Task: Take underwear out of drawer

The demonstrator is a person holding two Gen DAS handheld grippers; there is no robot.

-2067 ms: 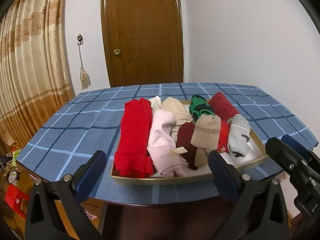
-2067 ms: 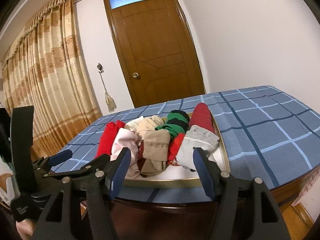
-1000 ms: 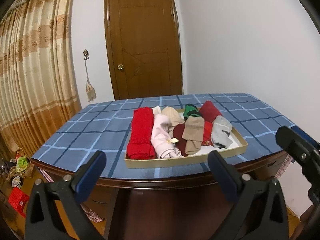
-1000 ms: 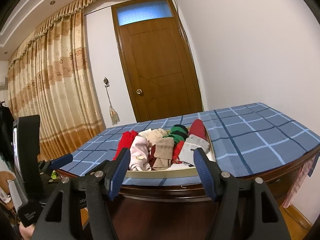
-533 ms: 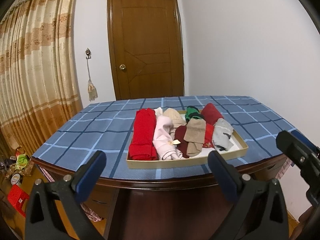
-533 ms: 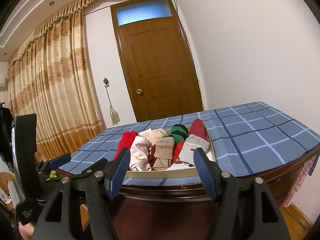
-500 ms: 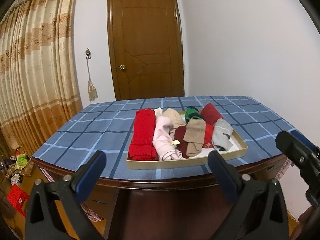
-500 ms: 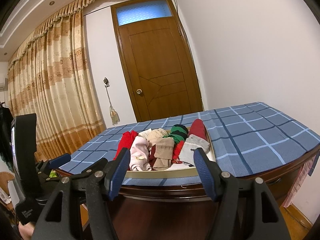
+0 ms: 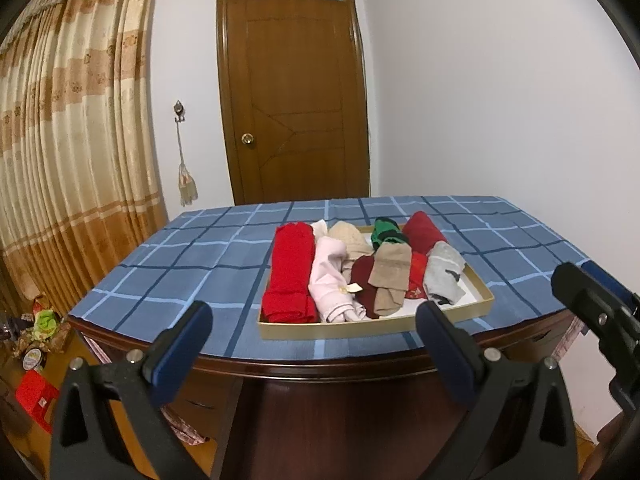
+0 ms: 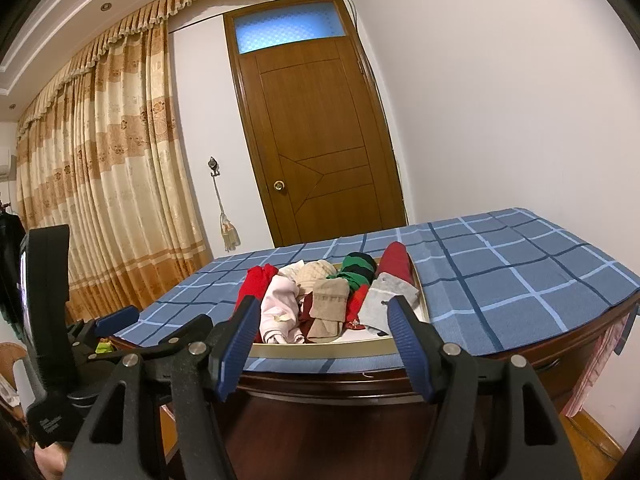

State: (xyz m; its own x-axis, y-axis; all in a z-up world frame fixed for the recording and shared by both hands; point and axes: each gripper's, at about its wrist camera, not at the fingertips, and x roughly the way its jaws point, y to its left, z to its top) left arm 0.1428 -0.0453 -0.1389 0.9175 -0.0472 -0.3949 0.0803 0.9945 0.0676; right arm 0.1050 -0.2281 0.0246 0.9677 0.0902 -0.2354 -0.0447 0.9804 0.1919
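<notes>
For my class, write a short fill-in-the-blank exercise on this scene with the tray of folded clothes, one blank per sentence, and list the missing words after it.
1. The tray of folded clothes rests on a table covered by a checked cloth coloured ____.
2. At the tray's left end, seen from the left wrist, lies a long folded garment coloured ____.
3. Both the left gripper and the right gripper hold ____ between their fingers.
4. The wooden door behind the table is ____.

Missing words: blue; red; nothing; closed
</notes>
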